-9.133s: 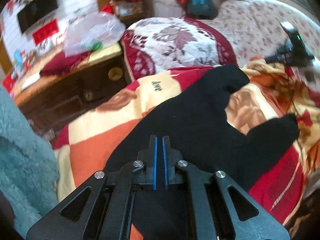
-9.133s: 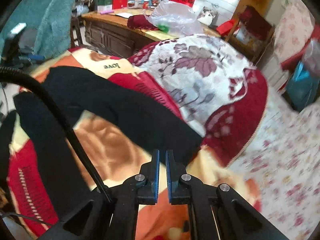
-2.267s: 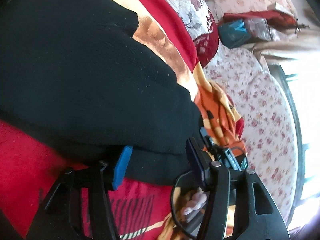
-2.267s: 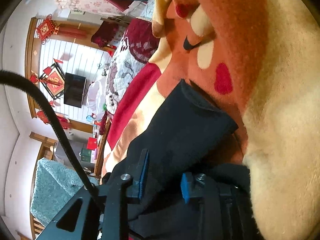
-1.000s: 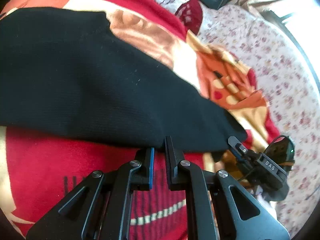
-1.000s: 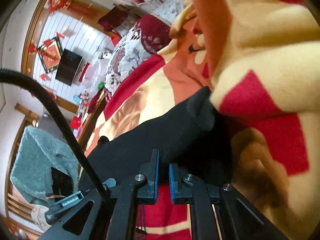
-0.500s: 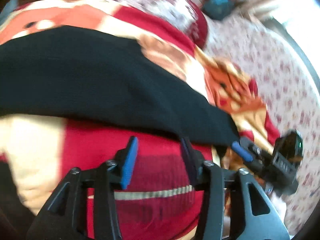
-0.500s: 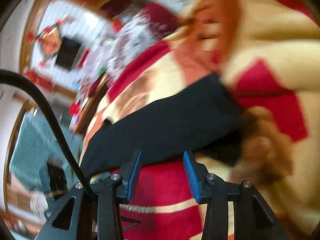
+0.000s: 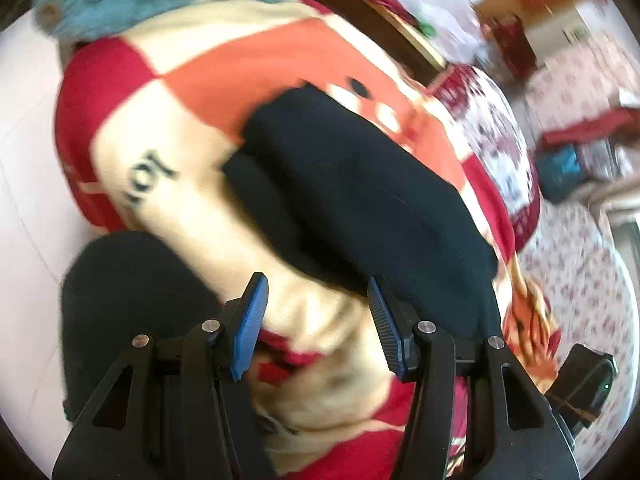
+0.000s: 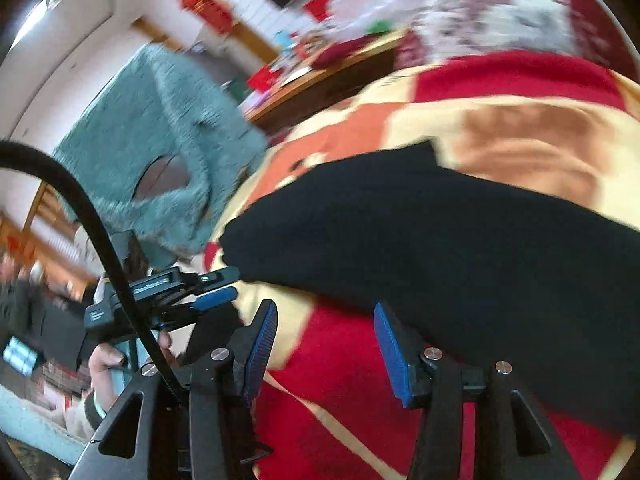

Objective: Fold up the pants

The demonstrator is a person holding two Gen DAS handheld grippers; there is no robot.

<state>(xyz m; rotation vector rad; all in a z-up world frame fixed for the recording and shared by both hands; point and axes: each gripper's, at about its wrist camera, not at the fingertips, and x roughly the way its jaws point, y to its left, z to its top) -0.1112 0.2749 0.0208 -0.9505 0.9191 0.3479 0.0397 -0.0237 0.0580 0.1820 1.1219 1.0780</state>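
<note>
The black pants (image 9: pixel 360 184) lie folded lengthwise as one long band on a red, orange and cream blanket (image 9: pixel 224 80). They also show in the right wrist view (image 10: pixel 460 236). My left gripper (image 9: pixel 316 320) is open and empty, just short of the pants' near edge. My right gripper (image 10: pixel 324 344) is open and empty above the blanket, beside the pants' near edge. The left gripper also shows in the right wrist view (image 10: pixel 216 288), held in a hand near the end of the pants. Both views are blurred.
A teal fuzzy garment (image 10: pixel 160 152) hangs at the blanket's end. A wooden cabinet (image 10: pixel 320 76) with a plastic bag stands behind it. A floral quilt (image 9: pixel 496 136) lies beyond the pants. A dark cloth (image 9: pixel 128 304) lies at the left. A black cable (image 10: pixel 96 232) crosses the right view.
Both grippers have let go of the pants and opened wide. They have pulled back and swung toward the other end of the pants, which now lie folded along their length.
</note>
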